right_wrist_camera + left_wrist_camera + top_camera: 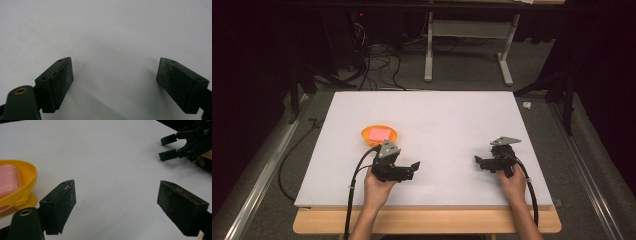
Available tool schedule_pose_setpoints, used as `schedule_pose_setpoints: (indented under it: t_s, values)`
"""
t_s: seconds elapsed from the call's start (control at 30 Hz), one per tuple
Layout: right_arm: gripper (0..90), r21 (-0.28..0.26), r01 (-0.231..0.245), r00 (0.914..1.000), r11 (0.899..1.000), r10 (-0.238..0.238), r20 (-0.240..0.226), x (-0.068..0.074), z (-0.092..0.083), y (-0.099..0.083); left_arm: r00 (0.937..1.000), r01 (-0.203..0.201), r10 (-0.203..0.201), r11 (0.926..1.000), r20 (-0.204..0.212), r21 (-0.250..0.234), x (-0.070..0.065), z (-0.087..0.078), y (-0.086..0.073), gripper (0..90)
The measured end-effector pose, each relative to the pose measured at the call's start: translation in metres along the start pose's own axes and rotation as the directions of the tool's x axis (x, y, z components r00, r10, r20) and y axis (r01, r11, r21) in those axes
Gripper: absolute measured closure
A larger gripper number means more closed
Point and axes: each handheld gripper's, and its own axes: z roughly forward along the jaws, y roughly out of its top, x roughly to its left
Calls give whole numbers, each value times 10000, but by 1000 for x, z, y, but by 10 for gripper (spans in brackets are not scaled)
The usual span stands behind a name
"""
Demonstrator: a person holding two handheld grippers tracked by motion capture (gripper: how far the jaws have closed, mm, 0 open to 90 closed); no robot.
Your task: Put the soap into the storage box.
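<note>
Both tongs hung over the near part of the board, jaws spread wide and nothing between them. My left gripper (412,167) sat toward the near left, held in my left hand (378,185), its jaws pointing to the right across the board. My right gripper (480,162) sat toward the near right, in my right hand (512,182), jaws pointing left, so the two faced each other, well apart. In the left gripper view my own jaws (116,205) stood released over bare white, and the right gripper (172,147) showed at the far upper right, likewise released. In the right gripper view the jaws (115,83) gaped over plain white surface.

Just beyond my left gripper, toward the left edge, stood a yellow bowl (366,134) with a pink block (380,133) lying in it; in the left gripper view the bowl (30,180) sat close beside the left jaw. The white board (437,115) rested on a wooden table (427,222) whose near edge showed below it. Cables (377,65) lay on the floor past the far edge.
</note>
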Motion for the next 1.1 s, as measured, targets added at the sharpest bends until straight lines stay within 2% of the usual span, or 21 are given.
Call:
schedule_pose_setpoints:
  t_s: [0.13, 0.4, 0.63, 0.7, 0.9, 1.1]
  values:
    - [146, -1, 2, 10000, 10000, -2, 3, 0, 0, 0, 10000, -70, 69, 9998, 67, 175, -2, 5, -1, 161]
    - [146, 6, 16, 10000, 10000, -16, 1, 0, 0, 0, 9998, 43, -46, 9999, 184, 159, -3, 13, -2, 161]
    - [146, -7, 20, 10000, 10000, -20, 2, 0, 0, 0, 9999, 64, -69, 9993, 146, 369, -1, 21, -6, 161]
    - [146, 1, -3, 10000, 10000, 3, 0, 0, 0, 0, 9996, 92, -102, 9992, 258, 392, -1, 24, -6, 161]
    - [145, -1, 0, 10000, 10000, 0, 2, 0, 0, 0, 9988, -168, 133, 9973, 479, 722, -4, 33, -7, 159]
    - [146, 1, -2, 10000, 10000, 2, 2, 0, 0, 0, 9987, -89, 50, 9970, 508, 775, -4, 39, -8, 159]
